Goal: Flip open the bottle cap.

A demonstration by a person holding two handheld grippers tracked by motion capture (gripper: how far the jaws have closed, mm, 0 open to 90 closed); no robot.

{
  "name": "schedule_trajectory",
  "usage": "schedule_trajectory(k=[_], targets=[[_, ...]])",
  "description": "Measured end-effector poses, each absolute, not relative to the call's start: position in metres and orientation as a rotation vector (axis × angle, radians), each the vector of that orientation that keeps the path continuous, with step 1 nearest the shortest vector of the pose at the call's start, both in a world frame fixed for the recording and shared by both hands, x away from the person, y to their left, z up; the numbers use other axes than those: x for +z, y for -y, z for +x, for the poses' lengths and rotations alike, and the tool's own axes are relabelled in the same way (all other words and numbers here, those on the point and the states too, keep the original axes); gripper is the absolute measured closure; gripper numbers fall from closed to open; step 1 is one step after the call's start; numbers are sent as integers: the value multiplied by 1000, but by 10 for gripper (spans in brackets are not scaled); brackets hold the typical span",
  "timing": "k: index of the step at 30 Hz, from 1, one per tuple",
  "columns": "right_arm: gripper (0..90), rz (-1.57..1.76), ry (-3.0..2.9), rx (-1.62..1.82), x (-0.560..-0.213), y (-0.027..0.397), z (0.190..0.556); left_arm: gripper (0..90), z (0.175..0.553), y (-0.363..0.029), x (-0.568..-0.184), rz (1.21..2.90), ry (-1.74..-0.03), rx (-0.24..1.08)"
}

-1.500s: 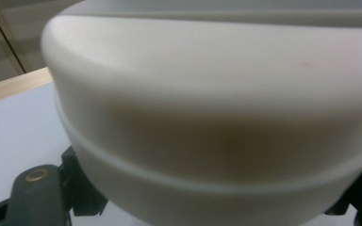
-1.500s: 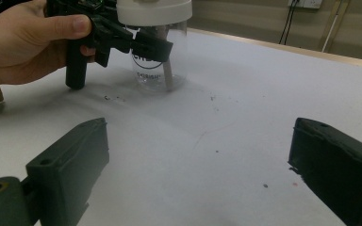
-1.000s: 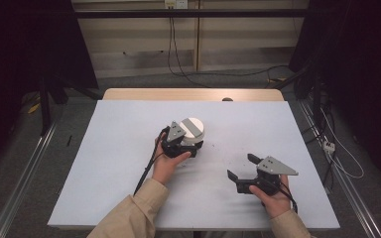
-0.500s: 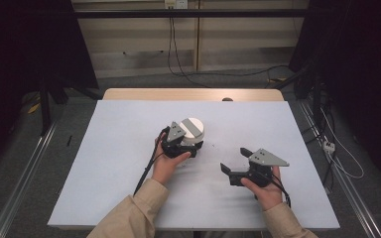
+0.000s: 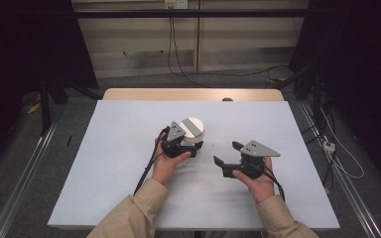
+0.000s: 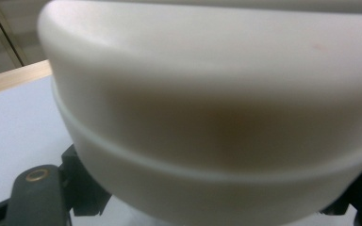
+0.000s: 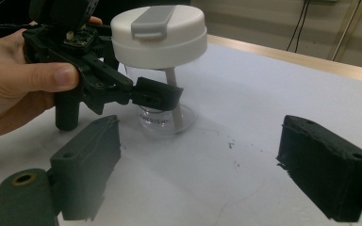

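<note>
Since a second ago the right gripper has slid left across the worktop toward the cup, while the left gripper has stayed put at the cup's side.

The clear cup with its wide white lid stands upright near the middle of the worktop, a pale straw slanting down inside it. The lid carries a grey flip tab on top. The left gripper's jaws are clamped on the cup's clear body just below the lid, as the right gripper view shows; in the left gripper view the lid looms close and blurred. The right gripper sits to the cup's right and nearer the person, its jaws wide apart and holding nothing, pointed at the cup.

The likely trouble from here: the cup is light and top-heavy under that broad lid, so if the right gripper pushes or pulls on the lid while the left grip is low and narrow, the cup could tilt or twist in the jaws. A hard squeeze might also buckle the thin clear wall.

Small printed lettering runs around the cup's lower part; it is too small to read with any certainty.
</note>
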State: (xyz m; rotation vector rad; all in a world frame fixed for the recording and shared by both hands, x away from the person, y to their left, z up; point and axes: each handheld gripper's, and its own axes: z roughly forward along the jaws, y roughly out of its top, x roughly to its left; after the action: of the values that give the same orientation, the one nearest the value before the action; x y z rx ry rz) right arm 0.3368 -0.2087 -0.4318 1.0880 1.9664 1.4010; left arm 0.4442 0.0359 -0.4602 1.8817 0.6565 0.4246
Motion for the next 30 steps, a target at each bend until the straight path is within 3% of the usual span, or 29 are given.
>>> schedule_trajectory(k=[8,9,20,27,30], targets=[[307,1080,-2014,1407,-429,200,345,186,444,-36,-460,1879,-658,421],[390,1087,-2027,1423,-428,197,348,186,444,-36,-460,1880,-656,421],[732,1066,-2110,1429,-422,180,359,186,445,-36,-460,1884,-654,421],[866,1064,-2119,1424,-421,173,365,186,444,-36,-461,1879,-664,419],[878,1063,-2120,1421,-420,170,368,186,444,-36,-461,1879,-664,416]])
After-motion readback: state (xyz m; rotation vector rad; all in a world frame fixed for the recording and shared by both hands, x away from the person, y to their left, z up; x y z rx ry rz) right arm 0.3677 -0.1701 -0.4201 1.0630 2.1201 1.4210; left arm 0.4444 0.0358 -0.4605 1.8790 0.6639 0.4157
